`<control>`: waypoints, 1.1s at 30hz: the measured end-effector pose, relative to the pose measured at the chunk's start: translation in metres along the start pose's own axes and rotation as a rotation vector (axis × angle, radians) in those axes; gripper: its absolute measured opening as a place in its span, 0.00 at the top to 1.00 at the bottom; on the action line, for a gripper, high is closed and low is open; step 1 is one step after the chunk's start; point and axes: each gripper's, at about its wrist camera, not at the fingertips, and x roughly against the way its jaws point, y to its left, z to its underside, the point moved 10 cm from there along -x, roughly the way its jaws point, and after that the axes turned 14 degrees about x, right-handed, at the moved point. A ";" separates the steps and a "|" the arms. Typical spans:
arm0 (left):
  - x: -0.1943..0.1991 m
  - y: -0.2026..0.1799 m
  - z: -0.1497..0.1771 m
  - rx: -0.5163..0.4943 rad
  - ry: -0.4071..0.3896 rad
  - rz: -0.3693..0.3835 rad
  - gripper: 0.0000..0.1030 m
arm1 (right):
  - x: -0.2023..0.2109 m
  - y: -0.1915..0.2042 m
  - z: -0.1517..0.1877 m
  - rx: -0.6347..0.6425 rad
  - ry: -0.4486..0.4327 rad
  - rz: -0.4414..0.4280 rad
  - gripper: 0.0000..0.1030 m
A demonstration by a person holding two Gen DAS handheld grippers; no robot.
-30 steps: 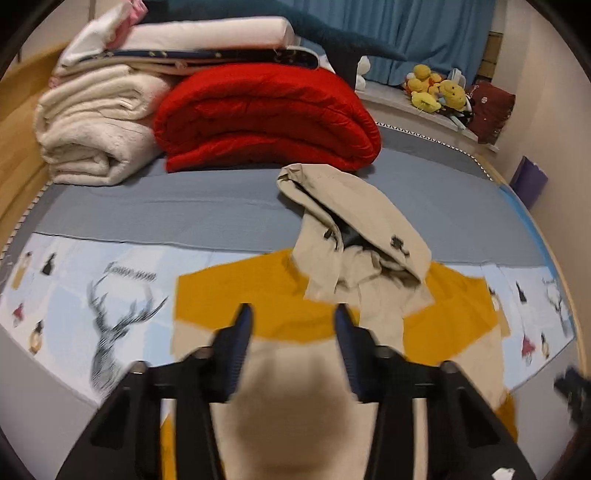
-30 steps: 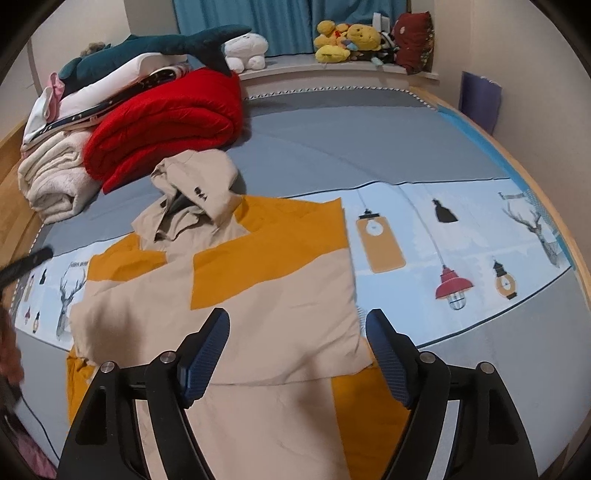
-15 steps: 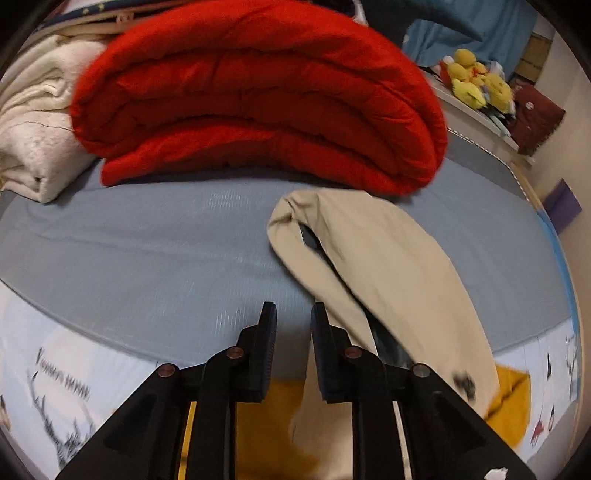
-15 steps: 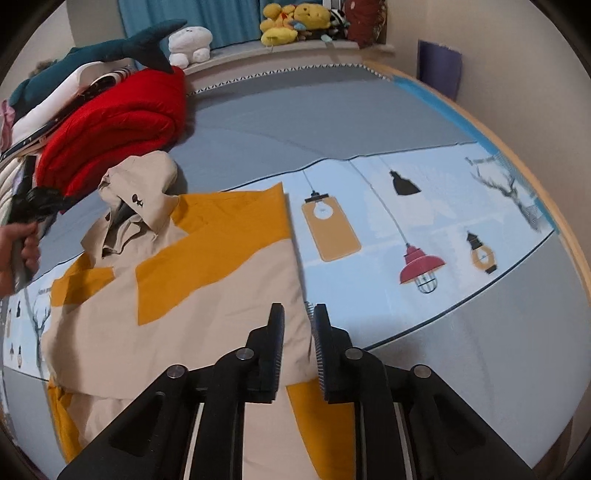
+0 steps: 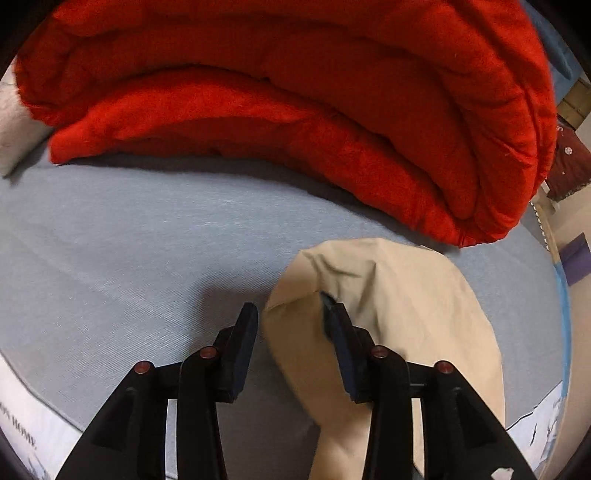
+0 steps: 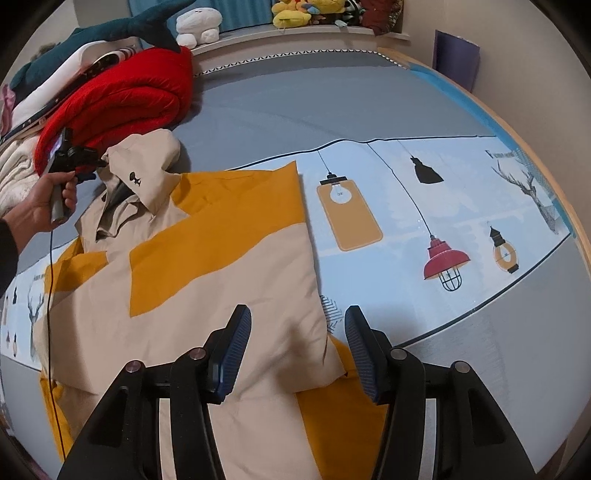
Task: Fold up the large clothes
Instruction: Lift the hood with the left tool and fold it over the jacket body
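the beige and yellow hooded jacket lies spread on the bed, hood up near the red quilt. the left gripper is opening around the hood's edge – fabric between the jaws, not pinched. the right gripper is opening too, straddling the folded panel's corner. risk: if either closes shallow, the slick cloth could slip out mid-fold – or the hood bunches.

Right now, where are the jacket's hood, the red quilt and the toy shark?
hood [image 5: 406, 295], left wrist view, on its beige crown.
red quilt [image 6: 122, 99], right wrist view, on its folded top.
toy shark [image 6: 147, 27], right wrist view, on its teal tail.
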 end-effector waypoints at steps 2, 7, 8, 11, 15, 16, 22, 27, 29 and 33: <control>-0.002 -0.003 0.000 -0.016 -0.005 0.002 0.86 | -0.001 0.002 -0.003 -0.011 -0.005 -0.002 0.48; 0.038 -0.022 0.007 -0.121 -0.074 0.063 0.98 | 0.005 0.009 -0.010 0.010 -0.032 -0.005 0.48; 0.057 -0.029 0.011 -0.150 -0.092 0.094 0.98 | 0.007 0.009 -0.012 0.012 -0.039 -0.002 0.48; 0.113 -0.048 0.033 -0.280 -0.142 0.145 0.98 | 0.013 0.008 -0.019 -0.009 -0.060 -0.009 0.48; 0.209 -0.066 0.096 -0.439 -0.182 0.247 0.98 | 0.026 0.021 -0.026 -0.018 -0.095 -0.061 0.48; 0.232 -0.066 0.116 -0.479 -0.195 0.260 0.98 | 0.032 0.026 -0.028 -0.014 -0.113 -0.074 0.48; 0.341 -0.042 0.250 -0.720 -0.239 0.295 0.98 | 0.076 0.048 -0.044 0.018 -0.243 -0.158 0.48; 0.343 0.034 0.357 -0.741 -0.126 0.201 0.97 | 0.100 0.063 -0.048 0.012 -0.319 -0.241 0.46; 0.325 0.067 0.386 -0.715 -0.014 0.150 0.97 | 0.102 0.070 -0.047 -0.001 -0.320 -0.278 0.44; 0.332 0.106 0.415 -0.652 0.083 0.112 0.89 | 0.097 0.089 -0.039 -0.006 -0.283 -0.365 0.42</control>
